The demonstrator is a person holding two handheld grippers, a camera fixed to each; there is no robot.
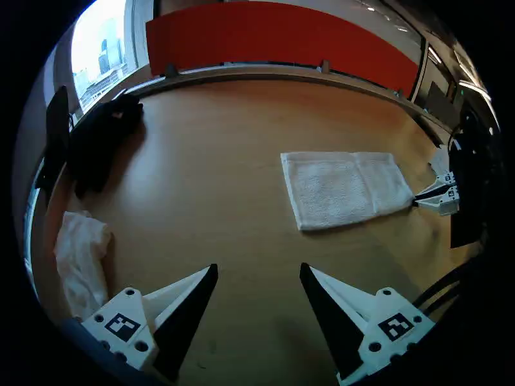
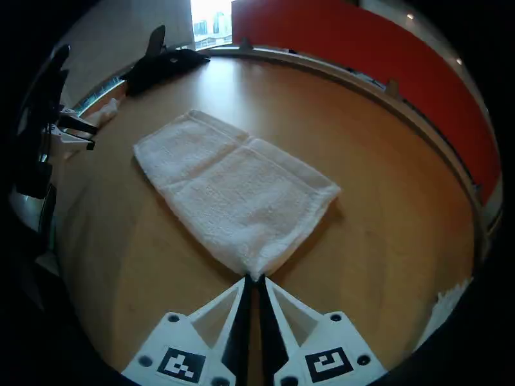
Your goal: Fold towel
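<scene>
Towel flat on the desk, right fingers on its corner, left ones off it.

The towel (image 2: pixel 232 193) lies spread on the wooden desk (image 2: pixel 386 212), white, with a crease across its middle. My right gripper (image 2: pixel 253 283) has its fingers drawn to a narrow slit, pinching the towel's nearest corner; the cloth rises slightly into the tips. My left gripper (image 1: pixel 257 283) hangs with its fingers spread wide, holding nothing, well apart from the towel, with bare desk between them. Past the towel's far end a black bundle (image 2: pixel 164 64) sits at the desk's edge. A crumpled white cloth (image 1: pixel 80 257) lies well off the towel's far end too, nearer my left gripper. Behind the towel, along the desk's back edge, stands a red panel (image 1: pixel 277 35).
</scene>
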